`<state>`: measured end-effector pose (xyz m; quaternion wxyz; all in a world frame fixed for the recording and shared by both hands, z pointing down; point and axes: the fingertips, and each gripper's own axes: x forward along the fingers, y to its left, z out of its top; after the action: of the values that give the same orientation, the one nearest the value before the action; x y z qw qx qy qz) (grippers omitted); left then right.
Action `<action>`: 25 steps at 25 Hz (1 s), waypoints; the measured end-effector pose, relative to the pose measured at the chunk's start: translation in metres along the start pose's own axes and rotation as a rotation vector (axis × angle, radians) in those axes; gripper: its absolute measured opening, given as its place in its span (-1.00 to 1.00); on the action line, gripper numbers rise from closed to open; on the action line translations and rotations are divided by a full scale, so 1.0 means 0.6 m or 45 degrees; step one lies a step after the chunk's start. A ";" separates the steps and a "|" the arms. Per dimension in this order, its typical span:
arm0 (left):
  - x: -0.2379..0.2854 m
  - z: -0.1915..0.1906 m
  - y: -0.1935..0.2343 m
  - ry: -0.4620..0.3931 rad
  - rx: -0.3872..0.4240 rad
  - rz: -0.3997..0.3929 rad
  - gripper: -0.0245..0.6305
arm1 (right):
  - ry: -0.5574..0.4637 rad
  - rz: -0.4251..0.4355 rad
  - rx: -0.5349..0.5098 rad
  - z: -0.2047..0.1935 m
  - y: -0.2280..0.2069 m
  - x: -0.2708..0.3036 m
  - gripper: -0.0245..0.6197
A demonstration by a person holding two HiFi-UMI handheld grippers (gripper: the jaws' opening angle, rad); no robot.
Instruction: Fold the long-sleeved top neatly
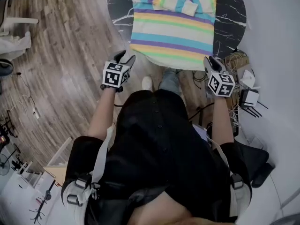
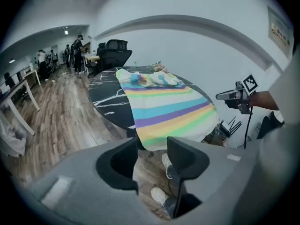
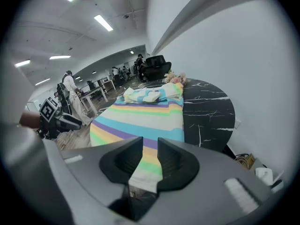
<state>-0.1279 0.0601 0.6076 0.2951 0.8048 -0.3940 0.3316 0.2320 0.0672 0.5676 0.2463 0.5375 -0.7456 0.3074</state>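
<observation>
Marble table (image 1: 229, 13) with striped top (image 1: 173, 32); left tool (image 1: 125, 58), right tool (image 1: 211, 63) released, empty

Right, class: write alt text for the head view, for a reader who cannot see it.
A striped top lies on a black marble table, sleeves folded across its far part, hem hanging over the near edge. A person in black holds the left gripper and right gripper, jaws apart, by the hem's two corners.
</observation>
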 end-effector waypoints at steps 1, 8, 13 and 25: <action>0.003 -0.010 -0.001 0.003 -0.013 -0.023 -0.28 | 0.001 -0.010 0.001 -0.008 0.006 -0.004 -0.60; 0.062 -0.048 0.007 0.040 -0.009 -0.197 -0.09 | 0.042 -0.081 0.058 -0.074 0.013 -0.038 -0.60; 0.114 -0.055 0.019 0.069 0.010 -0.329 -0.05 | 0.069 -0.129 0.077 -0.104 -0.002 -0.062 -0.60; 0.115 -0.054 -0.020 0.111 0.003 -0.411 -0.84 | 0.120 0.029 0.313 -0.131 -0.059 -0.015 -0.13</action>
<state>-0.0949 0.0597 0.6776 0.3604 0.8429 -0.2460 0.3147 0.2712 0.1217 0.6223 0.2098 0.5402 -0.6958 0.4242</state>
